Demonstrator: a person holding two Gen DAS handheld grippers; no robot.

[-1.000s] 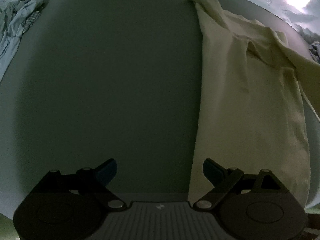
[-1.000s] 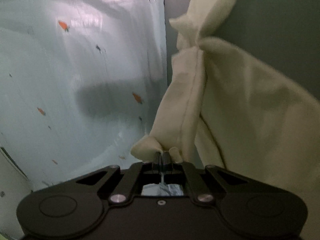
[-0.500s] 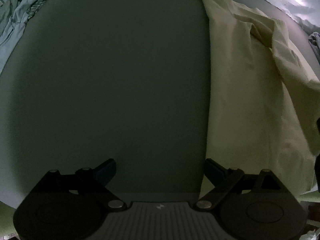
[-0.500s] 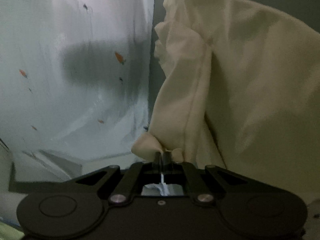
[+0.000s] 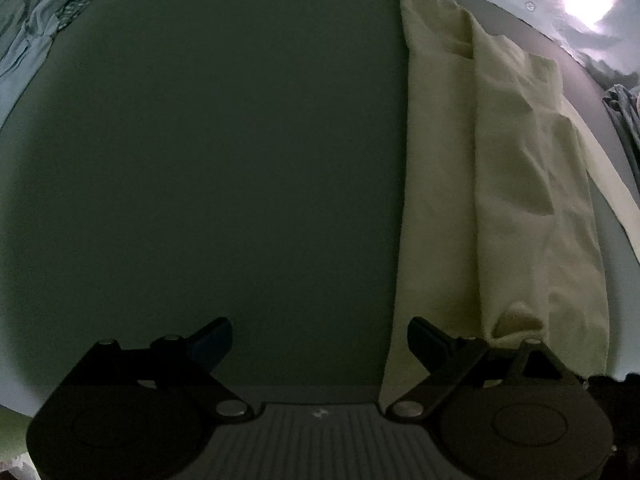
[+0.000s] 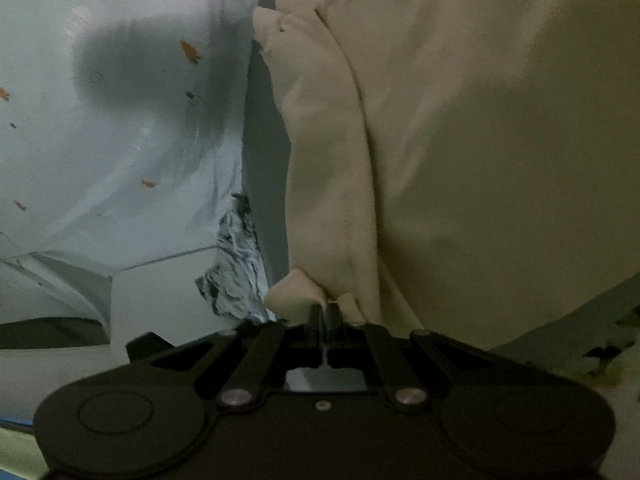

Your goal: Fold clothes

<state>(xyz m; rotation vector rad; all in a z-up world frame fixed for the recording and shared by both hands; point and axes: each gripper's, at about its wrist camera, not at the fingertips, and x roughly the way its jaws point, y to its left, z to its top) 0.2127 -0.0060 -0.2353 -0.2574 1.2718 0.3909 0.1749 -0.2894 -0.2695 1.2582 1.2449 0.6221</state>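
Cream garment (image 6: 460,140) edge pinched in right jaws

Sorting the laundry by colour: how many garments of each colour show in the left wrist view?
Cream-yellow cotton garment: 1
Pale blue crumpled garment, far left: 1
Blue-grey garment at right edge: 1
Total: 3

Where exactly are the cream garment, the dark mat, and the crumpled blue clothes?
cream garment (image 5: 516,184): left wrist view, middle of the folded-over layer.
dark mat (image 5: 224,152): left wrist view, bare middle area.
crumpled blue clothes (image 5: 32,36): left wrist view, heap at the mat's far left corner.
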